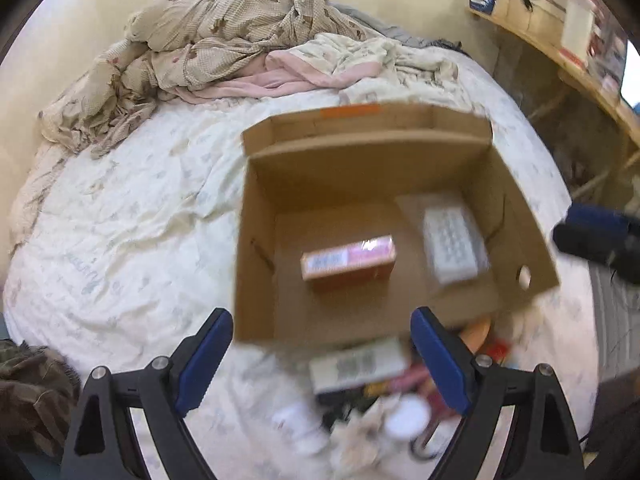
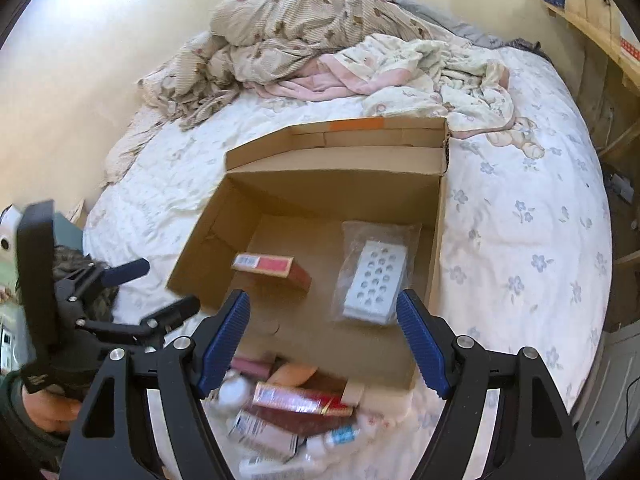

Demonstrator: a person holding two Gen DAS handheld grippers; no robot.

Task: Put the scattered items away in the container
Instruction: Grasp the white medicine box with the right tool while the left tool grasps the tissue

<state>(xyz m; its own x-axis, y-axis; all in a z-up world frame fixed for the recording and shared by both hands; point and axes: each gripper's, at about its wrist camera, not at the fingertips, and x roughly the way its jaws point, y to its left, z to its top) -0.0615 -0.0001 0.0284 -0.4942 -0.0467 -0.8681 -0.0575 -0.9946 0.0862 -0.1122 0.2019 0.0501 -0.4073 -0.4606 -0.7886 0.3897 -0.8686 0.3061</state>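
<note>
1. While both tools hang empty, the cardboard box on the bed holds two items: a pink carton and a bagged white tray.
2. Left gripper: jaws spread, nothing held.
3. Right gripper: jaws spread, nothing held.
4. Scattered pile: just before the box's near edge.
5. Step judged: between placements. Next calls for lowering onto one loose carton.
</note>
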